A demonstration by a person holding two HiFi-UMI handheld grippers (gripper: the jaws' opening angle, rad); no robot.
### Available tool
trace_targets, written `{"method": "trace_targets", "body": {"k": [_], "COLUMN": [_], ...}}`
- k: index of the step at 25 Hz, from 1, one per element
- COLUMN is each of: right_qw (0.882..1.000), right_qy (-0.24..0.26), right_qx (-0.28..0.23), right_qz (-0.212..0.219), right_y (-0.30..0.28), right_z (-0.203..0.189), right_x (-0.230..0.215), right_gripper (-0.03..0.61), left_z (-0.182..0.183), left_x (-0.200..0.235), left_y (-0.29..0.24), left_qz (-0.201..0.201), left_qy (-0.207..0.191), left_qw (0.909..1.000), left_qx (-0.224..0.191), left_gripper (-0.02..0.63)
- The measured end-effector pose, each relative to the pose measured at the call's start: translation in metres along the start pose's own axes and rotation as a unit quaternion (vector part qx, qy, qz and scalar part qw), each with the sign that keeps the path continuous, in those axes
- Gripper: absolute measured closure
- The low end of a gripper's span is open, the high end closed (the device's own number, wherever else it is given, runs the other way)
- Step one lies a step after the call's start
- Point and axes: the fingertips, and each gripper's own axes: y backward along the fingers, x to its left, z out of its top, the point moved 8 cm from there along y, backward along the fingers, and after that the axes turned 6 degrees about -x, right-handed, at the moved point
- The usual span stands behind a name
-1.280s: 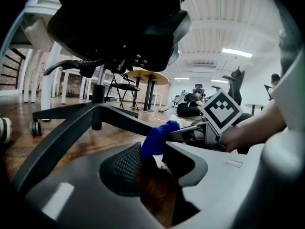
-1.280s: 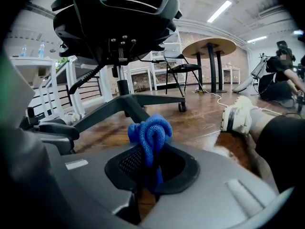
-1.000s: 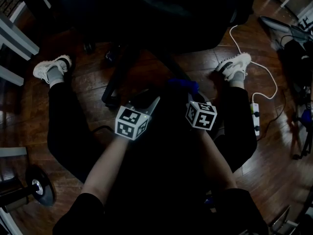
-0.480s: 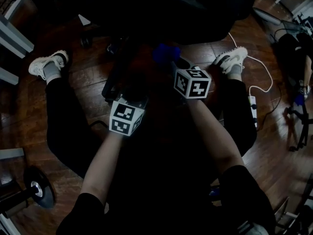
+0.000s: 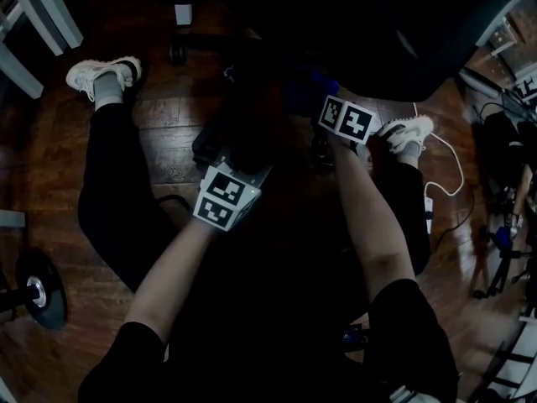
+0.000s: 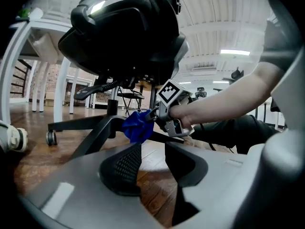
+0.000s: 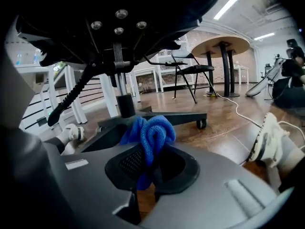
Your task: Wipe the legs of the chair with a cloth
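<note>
By black chair leg (image 7: 183, 118): bunched blue cloth (image 7: 151, 135) (looped) pinched in right tongs (image 7: 148, 163); left tongs (image 6: 148, 151) apart, empty.

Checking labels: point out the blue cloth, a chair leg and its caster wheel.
blue cloth (image 7: 155, 134), right gripper view, bunched top fold.
chair leg (image 7: 182, 116), right gripper view, mid-length.
caster wheel (image 7: 201, 124), right gripper view, wheel's side.

Black sleeves (image 5: 126, 355), black trousers (image 5: 109, 196), white sneakers (image 5: 91, 74) — grey grippers (image 6: 147, 162), black-and-white marker cubes (image 5: 225, 200).

Dim head view, fisheye-warped edges
</note>
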Motion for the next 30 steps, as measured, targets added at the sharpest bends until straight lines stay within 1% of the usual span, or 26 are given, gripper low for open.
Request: {"method": "trace_targets", "body": {"k": [4, 7, 9, 12, 14, 17, 19, 21, 24, 25, 27, 28, 30], "right_qw": [1.000, 1.000, 0.999, 0.999, 0.999, 0.999, 0.999, 1.000, 1.000, 0.999, 0.999, 0.999, 0.996], "right_qy": [0.014, -0.001, -0.020, -0.023, -0.008, 0.033, 0.040, 0.025, -0.019, -0.025, -0.016, -0.007, 0.000], "right_qx": [0.012, 0.017, 0.026, 0.033, 0.031, 0.020, 0.017, 0.015, 0.021, 0.025, 0.028, 0.021, -0.009], "right_qz": [-0.008, -0.009, -0.009, -0.011, -0.008, 0.004, 0.008, 0.009, 0.003, 0.003, 0.016, 0.032, 0.085], "right_y": [0.017, 0.031, 0.040, 0.051, 0.058, 0.068, 0.077, 0.084, 0.094, 0.095, 0.093, 0.090, 0.082], "right_z": [-0.017, -0.030, -0.038, -0.048, -0.054, -0.058, -0.067, -0.078, -0.089, -0.090, -0.084, -0.077, -0.054], "right_x": [-0.018, -0.037, -0.049, -0.062, -0.066, -0.074, -0.079, -0.084, -0.094, -0.095, -0.091, -0.089, -0.084], "right_gripper": [0.517, 0.517, 0.517, 0.517, 0.517, 0.517, 0.517, 0.517, 0.517, 0.517, 0.517, 0.517, 0.517], "left_z": [-0.004, -0.002, 0.001, 0.005, 0.004, 0.000, -0.002, -0.004, -0.008, -0.009, -0.009, -0.010, -0.009], "left_x": [-0.011, -0.024, -0.033, -0.042, -0.045, -0.049, -0.048, -0.045, -0.040, -0.037, -0.029, -0.026, -0.022], "left_y": [-0.011, -0.024, -0.033, -0.045, -0.049, -0.056, -0.058, -0.058, -0.057, -0.055, -0.049, -0.047, -0.047], "left_qz": [-0.005, -0.008, -0.013, -0.020, -0.018, -0.006, 0.005, 0.012, 0.020, 0.022, 0.024, 0.025, 0.027], "left_qy": [0.009, 0.011, 0.003, -0.004, 0.003, 0.012, 0.009, 0.006, 0.006, 0.007, 0.003, 0.001, 0.002], "left_qw": [0.9999, 0.9998, 0.9997, 0.9993, 0.9991, 0.9991, 0.9989, 0.9985, 0.9980, 0.9978, 0.9974, 0.9972, 0.9968], "left_qx": [0.007, 0.014, 0.021, 0.032, 0.037, 0.040, 0.046, 0.053, 0.059, 0.061, 0.068, 0.071, 0.075], "left_gripper": [0.456, 0.456, 0.456, 0.457, 0.456, 0.456, 0.457, 0.457, 0.456, 0.457, 0.457, 0.456, 0.456]}}
